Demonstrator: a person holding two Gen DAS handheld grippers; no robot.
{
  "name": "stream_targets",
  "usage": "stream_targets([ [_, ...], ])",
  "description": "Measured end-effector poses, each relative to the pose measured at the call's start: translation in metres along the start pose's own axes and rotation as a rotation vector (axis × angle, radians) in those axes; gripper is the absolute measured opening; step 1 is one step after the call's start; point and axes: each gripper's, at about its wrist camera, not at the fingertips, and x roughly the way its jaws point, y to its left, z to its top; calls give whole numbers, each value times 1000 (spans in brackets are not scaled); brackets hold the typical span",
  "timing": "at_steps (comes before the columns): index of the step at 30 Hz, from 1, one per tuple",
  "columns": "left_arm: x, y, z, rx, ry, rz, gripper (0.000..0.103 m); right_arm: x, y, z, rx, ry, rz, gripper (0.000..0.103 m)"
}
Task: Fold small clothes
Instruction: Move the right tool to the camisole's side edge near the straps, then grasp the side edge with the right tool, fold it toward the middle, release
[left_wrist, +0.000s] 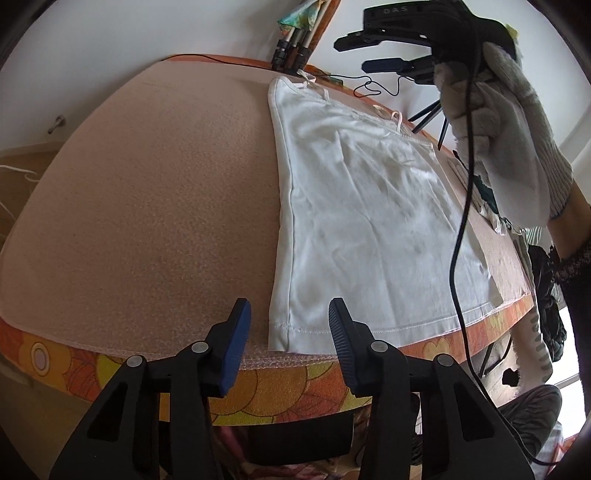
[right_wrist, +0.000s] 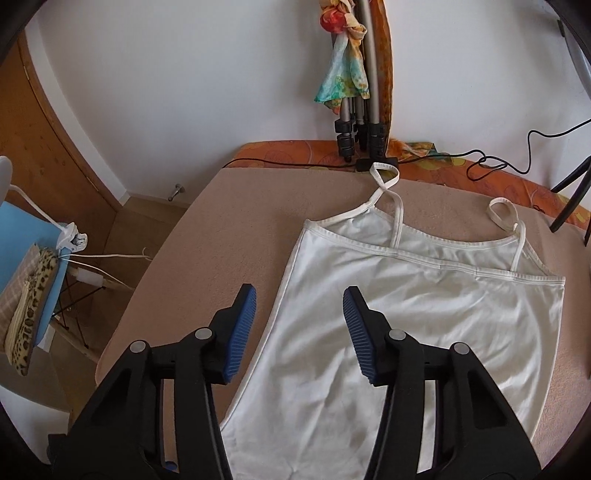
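The white camisole is laid flat on the beige-covered tabletop, filling the lower right of the right wrist view and the centre right of the left wrist view. Its two thin straps are seen looped at the top, toward the wall, near a black cable and the feet of a folded tripod. The hem is seen at the lower centre of the left wrist view, just inside the near edge of the beige cover, with an orange flowered border beyond it. A broad bare stretch of cover is left on the left of both frames.

The left tool is held spread, nothing between its blue pads, with the garment's hem corner seen between them. The right tool is likewise spread, poised above the camisole's left side seam; in the left wrist view it is seen at upper right, gripped by a gloved hand.
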Motion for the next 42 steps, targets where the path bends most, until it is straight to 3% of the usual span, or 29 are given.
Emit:
stream_targets([
  [11, 9, 2, 1, 13, 17, -8, 40, 108, -8, 36, 45, 150, -41, 46],
  [15, 12, 1, 2, 9, 34, -41, 18, 129, -6, 44, 33, 173, -76, 46],
  [21, 13, 4, 1, -2, 21, -93, 7, 155, 1, 52, 23, 211, -103, 45],
  [22, 12, 4, 1, -6, 15, -106, 6, 156, 4, 51, 16, 218, -115, 43],
  [24, 10, 3, 1, -3, 0, -108, 5, 163, 6, 52, 10, 236, -133, 25],
  [27, 4, 0, 2, 11, -29, -122, 5, 167, 5, 55, 6, 236, -163, 9],
  [33, -3, -10, 5, 38, -68, -138, 5, 161, -12, 64, 79, 228, -110, 4],
  [42, -12, -40, 9, 119, -103, -171, 5, 120, -29, 69, 62, 181, -93, 4],
])
